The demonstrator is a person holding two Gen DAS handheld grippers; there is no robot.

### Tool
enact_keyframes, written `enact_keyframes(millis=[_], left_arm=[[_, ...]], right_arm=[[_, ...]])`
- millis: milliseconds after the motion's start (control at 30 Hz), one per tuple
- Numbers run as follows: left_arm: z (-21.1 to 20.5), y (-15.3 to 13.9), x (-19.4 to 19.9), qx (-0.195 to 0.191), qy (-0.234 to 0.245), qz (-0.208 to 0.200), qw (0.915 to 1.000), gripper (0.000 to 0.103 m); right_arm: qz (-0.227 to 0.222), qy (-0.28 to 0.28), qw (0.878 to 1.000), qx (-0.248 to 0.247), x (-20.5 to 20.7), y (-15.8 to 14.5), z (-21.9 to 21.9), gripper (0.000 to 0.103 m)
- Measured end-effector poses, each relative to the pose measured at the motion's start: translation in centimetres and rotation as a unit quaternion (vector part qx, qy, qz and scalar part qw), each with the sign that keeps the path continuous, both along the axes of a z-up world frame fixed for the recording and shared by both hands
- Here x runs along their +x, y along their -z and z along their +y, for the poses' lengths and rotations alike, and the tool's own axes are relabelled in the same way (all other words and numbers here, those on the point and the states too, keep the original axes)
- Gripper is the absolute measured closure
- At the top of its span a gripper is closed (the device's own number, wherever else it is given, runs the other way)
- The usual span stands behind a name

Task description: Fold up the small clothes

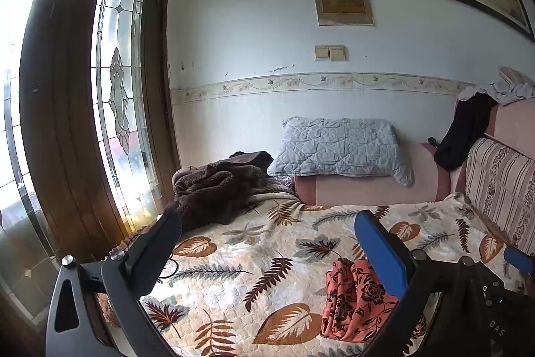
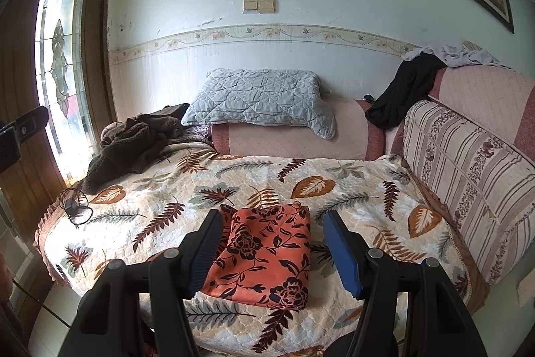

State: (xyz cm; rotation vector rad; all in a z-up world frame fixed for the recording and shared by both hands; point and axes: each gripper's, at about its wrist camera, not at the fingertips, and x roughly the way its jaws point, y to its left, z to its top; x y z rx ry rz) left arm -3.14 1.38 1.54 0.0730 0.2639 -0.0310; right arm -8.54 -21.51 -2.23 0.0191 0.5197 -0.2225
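**Floral garment lies folded, both grippers free**

The orange floral garment (image 2: 264, 253) lies as a neat, flat rectangle near the front edge of the leaf-print quilt (image 2: 160, 199), so this fold looks finished. The right gripper (image 2: 272, 251) hovers above it with jaws spread wide, holding nothing. The left gripper (image 1: 267, 243) is likewise apart and empty, off to the garment's left. A brown fleece garment (image 2: 130, 143) sits crumpled at the far corner, apparently unfolded; whether it belongs to the task is unclear.
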Motion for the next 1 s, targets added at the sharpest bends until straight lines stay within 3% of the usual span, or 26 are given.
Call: enact_keyframes(millis=[700, 1000], left_arm=[[0.0, 1.1, 1.2, -0.003, 0.001, 0.014, 0.9999, 0.000], [-0.9, 1.9, 3.8, -0.003, -0.001, 0.032, 0.9995, 0.000]], right_arm=[[0.017, -0.003, 1.000, -0.006, 1.8, 1.3, 0.7, 0.037], [0.030, -0.011, 0.999, -0.001, 4.8, 2.3, -0.4, 0.037]])
